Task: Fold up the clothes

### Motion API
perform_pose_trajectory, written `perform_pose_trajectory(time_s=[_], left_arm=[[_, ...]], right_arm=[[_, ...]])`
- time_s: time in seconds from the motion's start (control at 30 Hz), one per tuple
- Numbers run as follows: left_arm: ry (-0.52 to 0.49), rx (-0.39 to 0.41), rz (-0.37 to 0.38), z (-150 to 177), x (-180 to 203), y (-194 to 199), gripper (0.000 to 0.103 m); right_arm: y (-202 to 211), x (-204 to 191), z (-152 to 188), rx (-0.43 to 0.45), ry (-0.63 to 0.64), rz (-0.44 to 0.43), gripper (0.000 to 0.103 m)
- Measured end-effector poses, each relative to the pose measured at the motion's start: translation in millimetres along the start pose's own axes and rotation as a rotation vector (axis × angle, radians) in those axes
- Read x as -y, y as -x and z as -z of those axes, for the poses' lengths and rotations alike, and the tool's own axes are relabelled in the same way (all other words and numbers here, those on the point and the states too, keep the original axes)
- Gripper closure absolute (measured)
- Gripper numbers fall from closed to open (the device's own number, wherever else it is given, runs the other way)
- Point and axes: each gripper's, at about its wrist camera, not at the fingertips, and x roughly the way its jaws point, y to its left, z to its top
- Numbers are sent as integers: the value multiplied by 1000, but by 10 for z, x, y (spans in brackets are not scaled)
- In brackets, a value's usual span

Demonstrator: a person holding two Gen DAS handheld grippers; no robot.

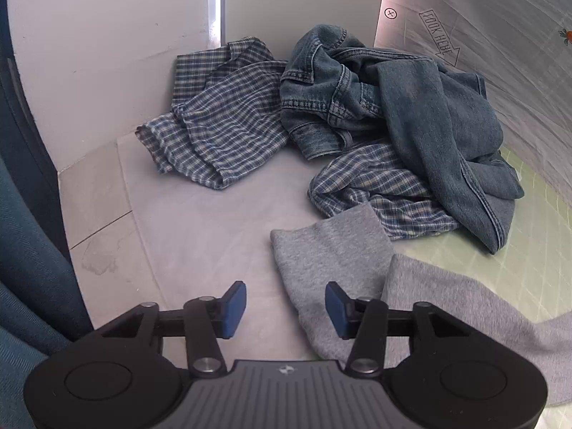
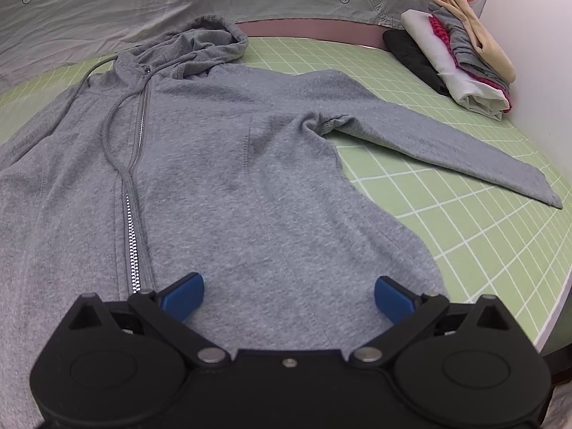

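A grey zip hoodie (image 2: pixel 221 164) lies front-up and spread flat on the green grid mat (image 2: pixel 464 221), hood at the far end, its right sleeve (image 2: pixel 447 146) stretched out to the right. My right gripper (image 2: pixel 289 295) is open and empty, just above the hoodie's lower hem. In the left wrist view the hoodie's other sleeve (image 1: pixel 332 257) lies on the grey table. My left gripper (image 1: pixel 286 307) is open and empty, low over that sleeve's cuff edge.
A blue plaid shirt (image 1: pixel 221 125) and a crumpled denim jacket (image 1: pixel 411 107) lie heaped at the back corner against the white wall (image 1: pixel 107 53). A stack of folded clothes (image 2: pixel 461 57) sits at the mat's far right. The table edge (image 2: pixel 550 321) runs close on the right.
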Motion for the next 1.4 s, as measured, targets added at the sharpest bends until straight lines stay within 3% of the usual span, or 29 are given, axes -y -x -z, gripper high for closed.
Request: perform_pose_trajectory(time_s=[0.13,0.3,0.33,0.37,0.4,0.43,0.47,0.7,0.83,1.4], left_arm=[[5,-48,44,-130,73,-184,36],[-41,-90,5,-122,187,-314,38],[-52,-91,1,-108,198,-324,47],[-68,-76,4,-97,207,-309,65],[-81,-69,19,-97,212,-297,73],[-90,-66,24,-103,215,-289,90],[-96,-60,21,-110,212,-281,92],[29,71,-63,-146,-84,-45,93],[59,95,-90,-98,-168,42,93],[2,-43,-169,425,-97,269,92]], right_arm=[[-1,3,5,2,-5,1,1],[3,1,12,5,-11,5,1],[3,2,14,6,-13,6,1],[3,4,16,6,-15,6,1],[2,5,17,7,-18,6,1],[1,5,18,8,-18,6,0],[0,5,19,8,-18,6,0],[-15,16,13,8,-13,-4,0],[-20,26,11,9,-5,-11,0],[-54,114,12,16,11,-70,0]])
